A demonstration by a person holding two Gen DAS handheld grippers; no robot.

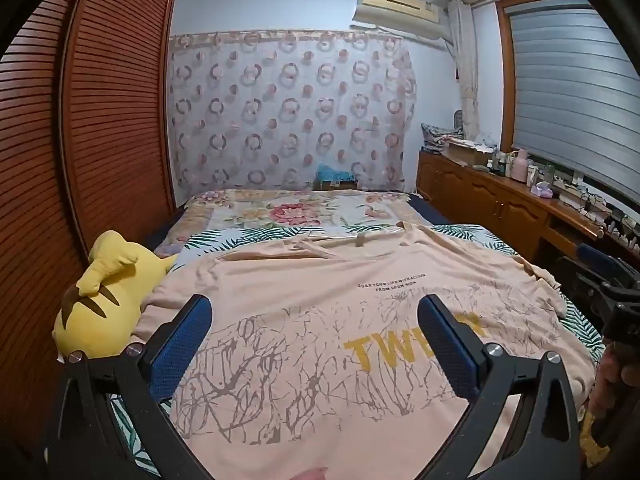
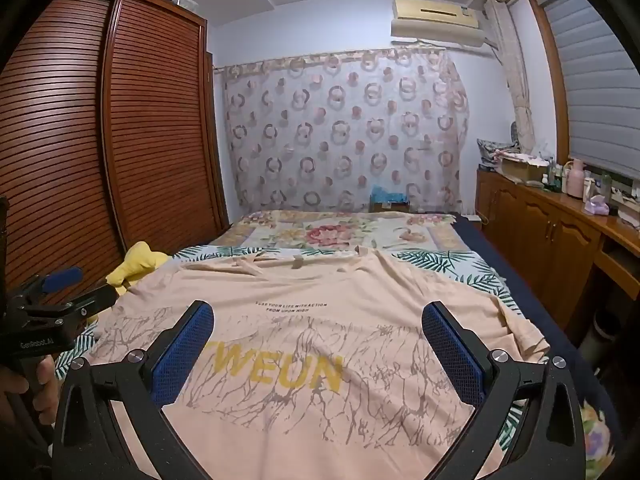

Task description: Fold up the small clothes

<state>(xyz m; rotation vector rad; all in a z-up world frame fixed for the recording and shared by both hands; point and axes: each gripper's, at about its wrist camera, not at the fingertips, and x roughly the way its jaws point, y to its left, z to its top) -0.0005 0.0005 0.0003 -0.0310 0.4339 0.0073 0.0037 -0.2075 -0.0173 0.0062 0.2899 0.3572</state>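
Shirt point(image 1: 320, 320) flat under both grippers
Left gripper point(image 1: 314, 322) and right gripper point(image 2: 318, 330) gape, empty (yellow plush point(image 1: 108, 300) left of them).

A T-shirt point(image 1: 320, 320) is being seen lying spread flat on the bed point(image 1: 280, 216), its neck toward the far end. A plush toy point(image 1: 104, 296) is lying just beside the shirt's left edge, against the wardrobe point(image 1: 100, 120). Behind the bed, a curtain point(image 1: 288, 108) is hanging. A cabinet point(image 1: 492, 196) is standing along the right, under the window blind point(image 1: 572, 92). The left gripper point(image 1: 316, 320) and the right gripper point(image 2: 318, 326) are being held side by side above the shirt's near part.
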